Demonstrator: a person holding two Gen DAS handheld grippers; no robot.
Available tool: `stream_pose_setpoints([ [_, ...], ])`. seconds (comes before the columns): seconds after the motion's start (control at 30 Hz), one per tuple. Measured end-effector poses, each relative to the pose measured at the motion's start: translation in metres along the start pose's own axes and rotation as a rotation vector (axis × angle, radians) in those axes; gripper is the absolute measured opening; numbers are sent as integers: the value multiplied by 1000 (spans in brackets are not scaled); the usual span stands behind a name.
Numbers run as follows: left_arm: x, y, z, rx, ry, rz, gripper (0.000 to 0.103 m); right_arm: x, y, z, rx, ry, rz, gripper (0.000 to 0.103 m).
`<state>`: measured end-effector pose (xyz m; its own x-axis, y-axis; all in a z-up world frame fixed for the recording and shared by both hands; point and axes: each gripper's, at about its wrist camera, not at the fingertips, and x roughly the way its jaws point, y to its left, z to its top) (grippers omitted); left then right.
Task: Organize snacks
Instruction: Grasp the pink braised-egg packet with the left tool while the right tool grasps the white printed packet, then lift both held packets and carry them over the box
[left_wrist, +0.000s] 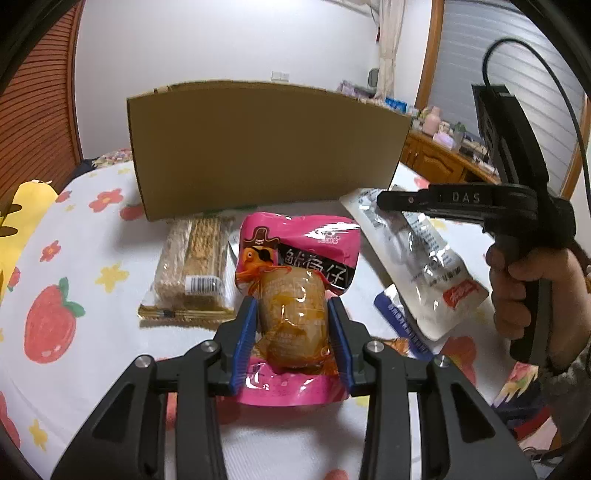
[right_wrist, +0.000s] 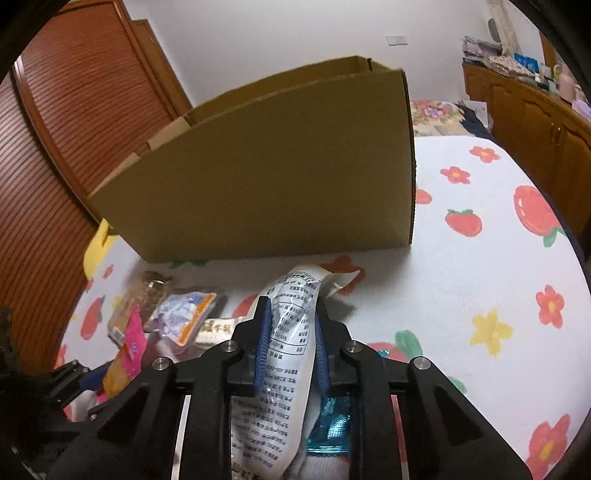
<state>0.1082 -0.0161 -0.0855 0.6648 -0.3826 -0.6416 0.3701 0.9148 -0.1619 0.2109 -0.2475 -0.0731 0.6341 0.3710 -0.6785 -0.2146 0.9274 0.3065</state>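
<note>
My left gripper (left_wrist: 291, 306) is shut on an orange see-through snack packet (left_wrist: 293, 332); both blue pads press its sides. The packet lies on top of a pink snack bag (left_wrist: 317, 236) on the bed. My right gripper (right_wrist: 291, 306) is shut on a white printed snack packet (right_wrist: 290, 350), which sticks out past the fingertips. In the left wrist view the same white packet (left_wrist: 428, 266) hangs from the right gripper (left_wrist: 391, 201), held by a hand (left_wrist: 524, 284). An open cardboard box (left_wrist: 266, 147) (right_wrist: 277, 192) stands just behind the snacks.
A clear pack of wafers (left_wrist: 192, 273) lies left of the pink bag. A blue packet (left_wrist: 395, 314) (right_wrist: 332, 424) lies under the white one. More packets (right_wrist: 184, 310) sit left of my right gripper. The strawberry-print sheet (right_wrist: 480, 295) spreads to the right; a wooden wardrobe (right_wrist: 55, 166) stands left.
</note>
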Motion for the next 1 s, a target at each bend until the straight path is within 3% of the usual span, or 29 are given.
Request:
stream_pose_setpoints([
  [0.63,-23,2,14,-6,-88,-2,37,-49,36,12,-138,-148,45,14],
  [1.0,-40,8,43,2,-130,20,37,-74,48,19,-212,-203,32,15],
])
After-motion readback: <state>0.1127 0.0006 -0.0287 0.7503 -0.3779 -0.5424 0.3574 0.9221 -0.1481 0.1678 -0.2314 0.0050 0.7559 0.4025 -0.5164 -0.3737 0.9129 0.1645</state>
